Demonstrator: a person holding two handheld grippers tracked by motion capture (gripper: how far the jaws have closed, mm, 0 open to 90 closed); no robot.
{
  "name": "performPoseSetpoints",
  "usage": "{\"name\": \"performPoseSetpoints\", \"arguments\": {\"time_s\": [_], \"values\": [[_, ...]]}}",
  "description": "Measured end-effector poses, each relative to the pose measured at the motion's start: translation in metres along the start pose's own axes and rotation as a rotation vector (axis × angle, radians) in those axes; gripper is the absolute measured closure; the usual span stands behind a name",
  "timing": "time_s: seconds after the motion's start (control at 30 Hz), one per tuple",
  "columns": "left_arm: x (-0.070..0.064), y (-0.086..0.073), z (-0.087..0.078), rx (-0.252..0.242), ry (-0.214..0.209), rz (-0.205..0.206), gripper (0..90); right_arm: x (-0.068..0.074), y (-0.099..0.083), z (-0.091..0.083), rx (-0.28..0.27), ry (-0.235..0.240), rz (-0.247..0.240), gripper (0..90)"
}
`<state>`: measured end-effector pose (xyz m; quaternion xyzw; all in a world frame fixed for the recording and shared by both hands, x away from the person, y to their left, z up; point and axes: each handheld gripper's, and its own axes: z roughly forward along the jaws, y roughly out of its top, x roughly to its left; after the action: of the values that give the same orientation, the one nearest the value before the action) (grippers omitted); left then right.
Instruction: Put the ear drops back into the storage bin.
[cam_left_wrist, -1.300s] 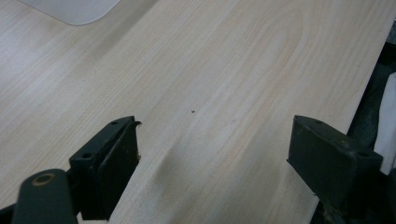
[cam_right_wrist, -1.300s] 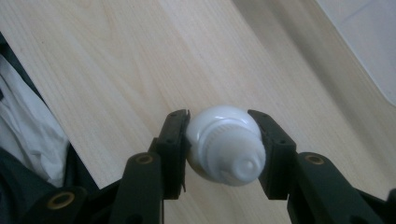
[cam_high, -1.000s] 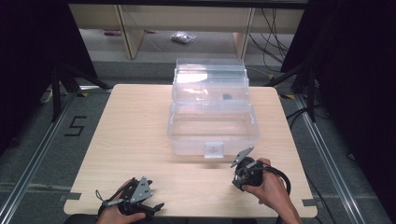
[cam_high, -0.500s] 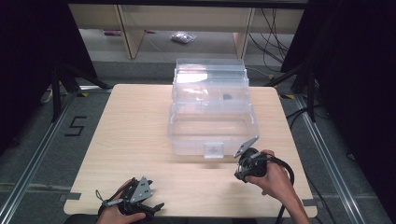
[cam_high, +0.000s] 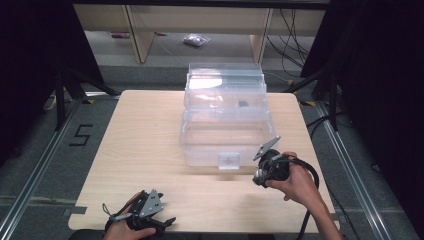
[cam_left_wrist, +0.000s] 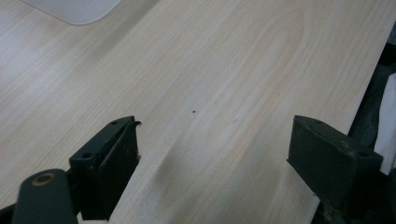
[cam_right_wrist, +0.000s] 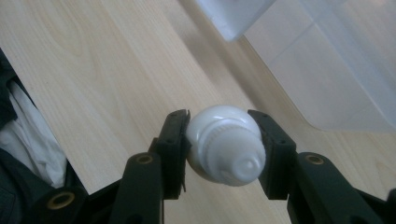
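Observation:
A white bulb-shaped object (cam_right_wrist: 224, 142) with a ribbed neck sits clamped between the black jaws of my right gripper (cam_right_wrist: 224, 140). In the high view the right gripper (cam_high: 263, 174) hovers just off the front right corner of a clear plastic box (cam_high: 225, 120) that has tiered trays. My left gripper (cam_high: 159, 222) rests low at the table's front edge, left of centre. In the left gripper view its jaws (cam_left_wrist: 212, 163) stand wide apart over bare wood, with nothing between them.
The light wooden table (cam_high: 140, 140) carries the clear box at its middle back. A small dark item (cam_high: 243, 104) lies in an upper tray. Cables trail off the right side; dark stands and shelving surround the table.
My right gripper has moved a little away from the front edge toward the box, still holding the white object. The left gripper has stayed put.

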<state>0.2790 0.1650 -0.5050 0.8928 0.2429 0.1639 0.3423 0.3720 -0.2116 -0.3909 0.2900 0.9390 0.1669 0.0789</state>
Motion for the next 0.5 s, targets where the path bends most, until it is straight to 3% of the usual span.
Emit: {"name": "performPoseSetpoints", "arguments": {"time_s": [0.03,0.1,0.2,0.5], "values": [[0.001,0.000,0.000,-0.001,0.001,0.018,15.6,-0.001,0.001,-0.002,-0.003,0.003,-0.001,60.2],[0.000,0.000,0.000,0.000,-0.001,-0.002,15.6,-0.001,0.003,-0.005,-0.003,0.011,0.006,60.2],[0.000,0.000,0.000,0.000,0.000,0.000,15.6,-0.005,0.006,-0.009,-0.007,0.008,-0.012,60.2],[0.001,0.000,0.000,0.001,-0.001,0.017,15.6,-0.012,0.014,-0.022,-0.002,0.005,-0.002,60.2]]}}
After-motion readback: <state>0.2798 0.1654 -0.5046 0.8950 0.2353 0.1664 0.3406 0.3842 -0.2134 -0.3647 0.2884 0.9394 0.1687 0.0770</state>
